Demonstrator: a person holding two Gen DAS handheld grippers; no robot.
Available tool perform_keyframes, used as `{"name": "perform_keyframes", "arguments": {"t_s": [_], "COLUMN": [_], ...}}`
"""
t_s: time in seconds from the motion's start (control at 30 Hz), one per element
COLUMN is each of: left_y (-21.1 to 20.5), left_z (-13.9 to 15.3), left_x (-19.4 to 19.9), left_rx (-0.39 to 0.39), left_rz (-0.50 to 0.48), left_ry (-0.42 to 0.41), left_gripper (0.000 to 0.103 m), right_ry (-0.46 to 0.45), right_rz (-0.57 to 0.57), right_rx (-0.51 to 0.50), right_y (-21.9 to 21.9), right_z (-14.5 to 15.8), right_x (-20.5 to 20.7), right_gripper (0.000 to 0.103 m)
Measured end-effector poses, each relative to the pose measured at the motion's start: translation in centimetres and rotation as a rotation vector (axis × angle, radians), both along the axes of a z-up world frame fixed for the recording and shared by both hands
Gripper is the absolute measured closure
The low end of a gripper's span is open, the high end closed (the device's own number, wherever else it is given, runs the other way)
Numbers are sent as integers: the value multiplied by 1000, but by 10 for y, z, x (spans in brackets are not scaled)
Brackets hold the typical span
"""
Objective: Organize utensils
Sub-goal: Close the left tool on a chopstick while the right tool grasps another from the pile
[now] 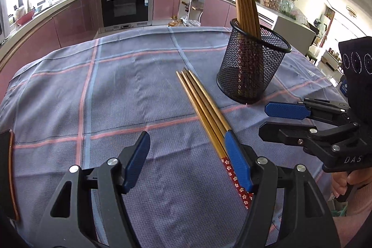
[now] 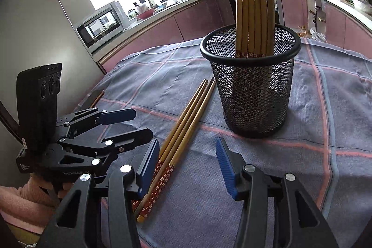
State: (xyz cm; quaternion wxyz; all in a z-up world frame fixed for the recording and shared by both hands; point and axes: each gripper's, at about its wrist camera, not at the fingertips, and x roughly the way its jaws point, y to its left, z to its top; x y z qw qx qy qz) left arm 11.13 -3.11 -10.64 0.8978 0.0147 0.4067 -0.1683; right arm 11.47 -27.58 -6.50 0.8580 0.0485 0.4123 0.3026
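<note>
Both sets of jaws are gaping, holding nothing. The loose chopsticks (image 2: 186, 117) lie on the bench between left gripper (image 1: 188, 162) and right gripper (image 2: 188, 166); I'd pinch the patterned ends together, then tip them into the mesh holder (image 2: 252, 85) just ahead.

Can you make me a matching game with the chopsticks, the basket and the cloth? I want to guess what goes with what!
Things:
1. mesh basket
2. loose chopsticks
3. tablecloth
4. chopsticks in the basket

Descriptions:
A. lying flat
B. standing up
C. black
D. blue-grey with pink lines

Pairs: 1-C, 2-A, 3-D, 4-B
</note>
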Motion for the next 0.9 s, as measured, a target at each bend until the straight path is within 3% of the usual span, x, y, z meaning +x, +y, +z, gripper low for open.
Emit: {"name": "perform_keyframes", "arguments": {"t_s": [0.33,0.67,0.9], "left_y": [-17,-14,-8], "left_z": [-15,-16,-16], "left_x": [4,7,4], "left_rx": [69,63,42], "left_rz": [-13,5,21], "left_ry": [40,49,56], "left_gripper": [38,38,45], "right_ry": [20,24,12], "right_rz": [-14,-10,4], "right_rx": [-2,-15,-66], "right_y": [-4,2,16], "right_z": [-8,-11,-14], "right_x": [0,2,2], "right_gripper": [54,54,55]}}
